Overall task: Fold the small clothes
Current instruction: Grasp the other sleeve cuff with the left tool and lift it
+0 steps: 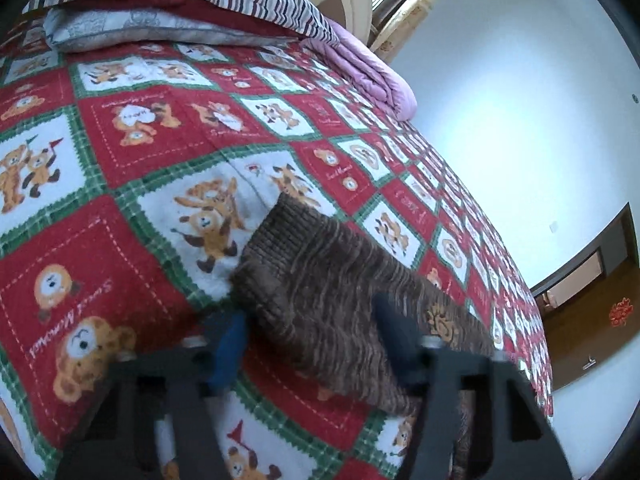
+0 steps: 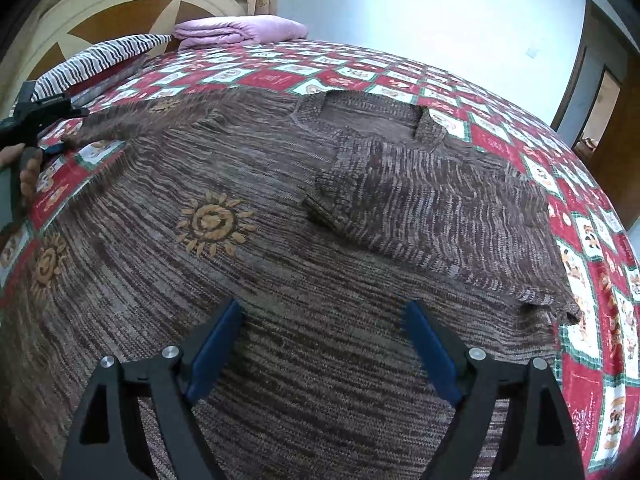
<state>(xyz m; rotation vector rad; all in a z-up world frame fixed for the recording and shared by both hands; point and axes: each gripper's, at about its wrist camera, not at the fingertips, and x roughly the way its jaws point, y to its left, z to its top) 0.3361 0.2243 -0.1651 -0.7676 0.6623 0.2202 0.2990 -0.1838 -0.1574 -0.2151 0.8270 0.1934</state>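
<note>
A brown knit sweater (image 2: 248, 280) with orange sun motifs lies spread flat on the bed, collar (image 2: 372, 114) at the far side. One sleeve (image 2: 420, 208) is folded across the chest, its cuff near the middle. The other sleeve (image 1: 320, 272) stretches out to the left. My left gripper (image 1: 312, 338) straddles that sleeve with its jaws apart, the blue pad (image 1: 230, 340) at the sleeve's edge; the picture is blurred there. It also shows small at the far left, the left gripper (image 2: 66, 130) by the cuff. My right gripper (image 2: 320, 320) is open above the sweater's body, holding nothing.
A red, green and white bear quilt (image 1: 120, 140) covers the bed. At the headboard (image 2: 120, 8) lie a striped pillow (image 2: 100, 60) and a folded pink blanket (image 2: 240, 28). A hand (image 2: 28, 168) holds the left gripper. A white wall and a brown door (image 1: 592, 320) stand beyond the bed.
</note>
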